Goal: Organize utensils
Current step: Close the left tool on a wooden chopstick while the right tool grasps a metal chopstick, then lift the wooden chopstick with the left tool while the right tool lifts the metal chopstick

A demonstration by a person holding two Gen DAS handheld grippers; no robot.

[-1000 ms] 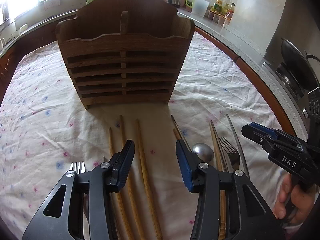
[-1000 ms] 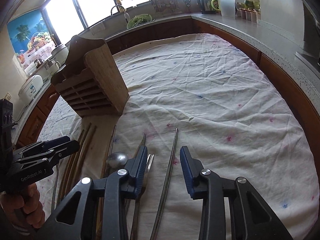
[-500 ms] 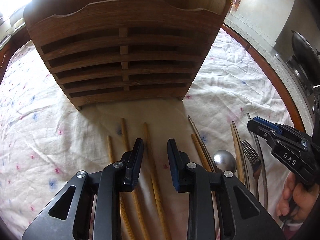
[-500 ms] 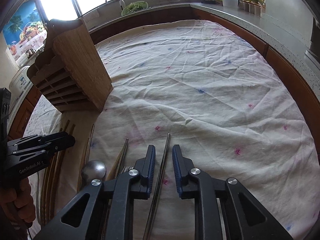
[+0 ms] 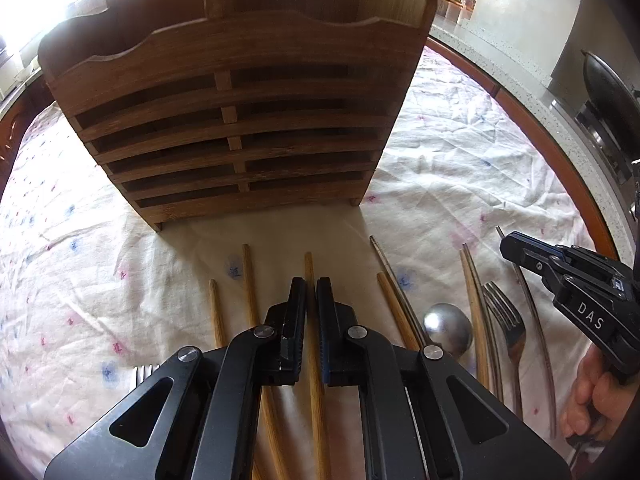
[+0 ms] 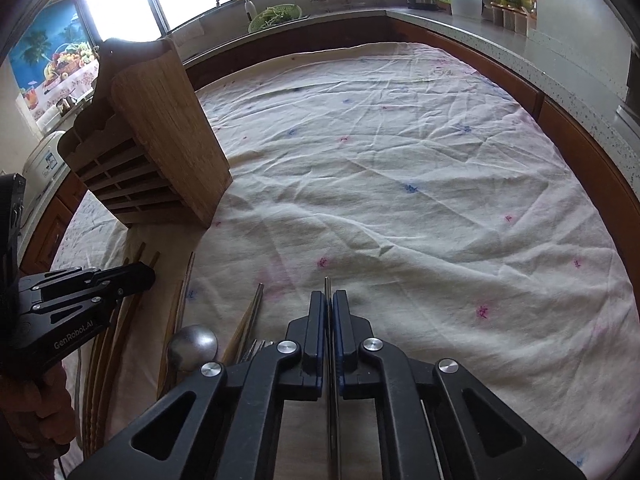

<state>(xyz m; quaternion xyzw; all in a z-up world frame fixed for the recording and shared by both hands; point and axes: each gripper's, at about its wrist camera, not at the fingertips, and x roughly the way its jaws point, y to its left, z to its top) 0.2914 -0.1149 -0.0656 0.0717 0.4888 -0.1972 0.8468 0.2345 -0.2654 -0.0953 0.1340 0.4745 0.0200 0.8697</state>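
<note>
Utensils lie in a row on the cloth-covered table before the wooden holder. Our left gripper has its fingers clamped on a wooden chopstick; our right gripper pinches a metal chopstick. A spoon and fork rest between them.

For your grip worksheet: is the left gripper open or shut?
Shut: the left gripper is clamped on a wooden chopstick lying on the cloth.

left gripper jaws now clamped on wooden chopstick, right gripper on metal chopstick
</note>
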